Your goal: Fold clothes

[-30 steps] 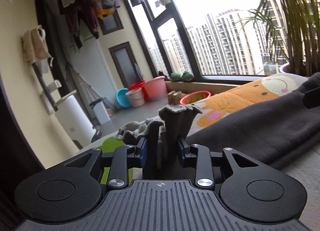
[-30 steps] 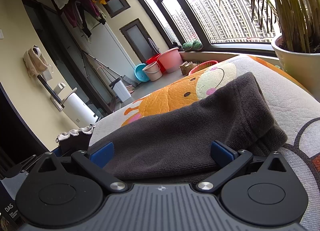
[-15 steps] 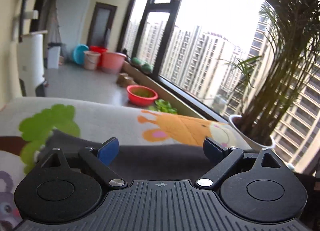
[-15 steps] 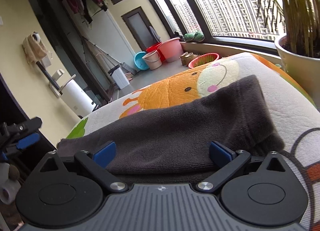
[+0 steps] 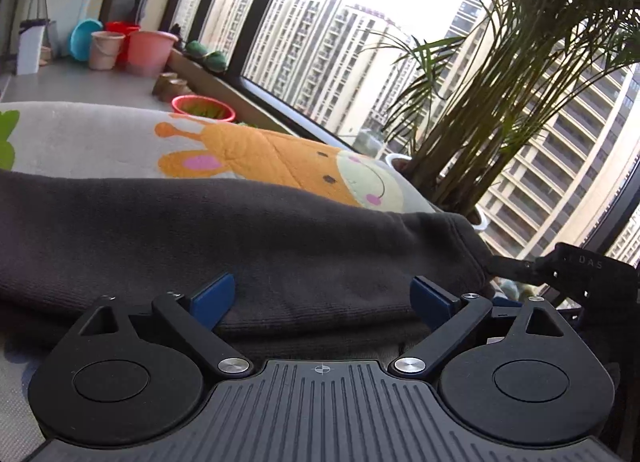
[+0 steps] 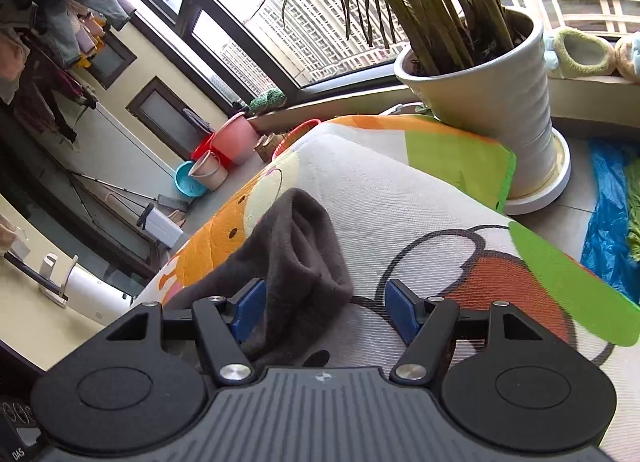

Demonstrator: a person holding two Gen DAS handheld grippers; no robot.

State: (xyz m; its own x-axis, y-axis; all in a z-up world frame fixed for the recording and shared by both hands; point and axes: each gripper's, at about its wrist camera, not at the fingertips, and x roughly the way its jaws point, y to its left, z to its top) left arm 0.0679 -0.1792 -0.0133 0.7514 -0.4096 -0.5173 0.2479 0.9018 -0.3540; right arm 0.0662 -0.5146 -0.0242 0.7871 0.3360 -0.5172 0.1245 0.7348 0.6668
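Observation:
A dark grey knit garment (image 5: pixel 248 230) lies folded lengthwise across a cartoon-print blanket (image 5: pixel 92 142). In the left wrist view my left gripper (image 5: pixel 322 300) is open, its blue pads spread wide against the garment's near edge with nothing pinched. In the right wrist view my right gripper (image 6: pixel 326 308) is open at the garment's tubular end (image 6: pixel 298 246). Its left pad touches the fabric and its right pad stands over bare blanket (image 6: pixel 400 198). A black housing marked DAS (image 5: pixel 578 268) shows at the garment's right end.
A potted palm in a white ribbed pot (image 6: pixel 496 102) stands just past the blanket's far corner. Pink and blue buckets (image 5: pixel 144 50) and a red basin (image 5: pixel 204 108) sit on the floor by the window. Slippers (image 6: pixel 580 50) lie on the sill, and a blue plastic sheet (image 6: pixel 608 202) is at the right.
My left gripper let go of the bunched fabric it was shut on, opened, and swung round to face the garment's long side. My right gripper turned right to the garment's end.

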